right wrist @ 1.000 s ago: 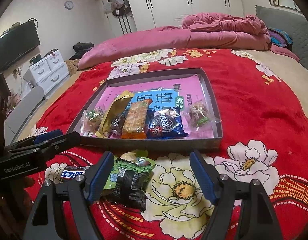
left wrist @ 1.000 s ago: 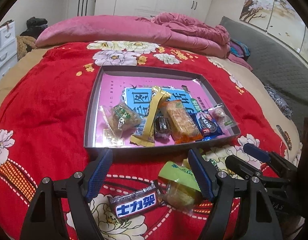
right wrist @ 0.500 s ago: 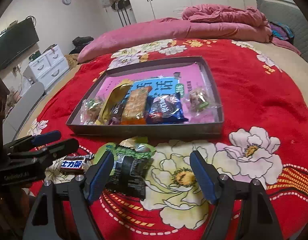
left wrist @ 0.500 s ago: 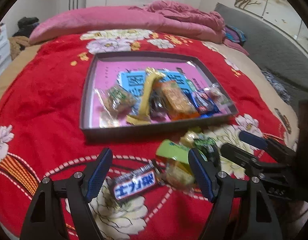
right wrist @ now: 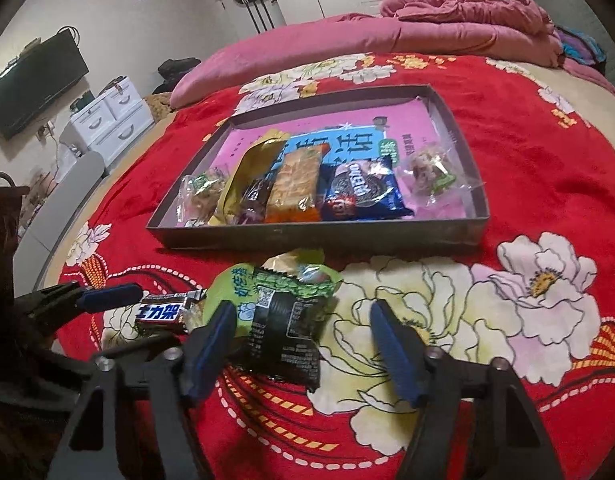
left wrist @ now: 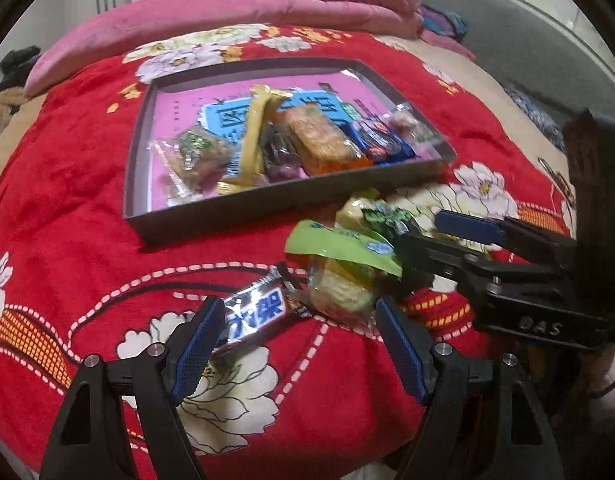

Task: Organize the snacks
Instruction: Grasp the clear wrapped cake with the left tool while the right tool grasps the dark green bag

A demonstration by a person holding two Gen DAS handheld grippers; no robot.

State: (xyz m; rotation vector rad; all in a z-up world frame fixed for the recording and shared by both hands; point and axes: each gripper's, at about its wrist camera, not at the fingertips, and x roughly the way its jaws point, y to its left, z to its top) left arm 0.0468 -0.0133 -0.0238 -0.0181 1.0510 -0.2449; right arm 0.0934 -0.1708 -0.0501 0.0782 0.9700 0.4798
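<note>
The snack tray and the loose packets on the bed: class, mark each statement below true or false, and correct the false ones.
1. The blue Oreo packet lies inside the tray. True.
2. The Snickers bar is in the tray. False: it lies on the red blanket in front of the tray.
3. The left gripper is clamped on the Snickers bar. False: its fingers stand open, with the bar's near end between them.
4. The black and green packet lies outside the tray, between the right gripper's closing fingers. True.
5. The tray is empty. False: several snacks lie along its near side.
</note>
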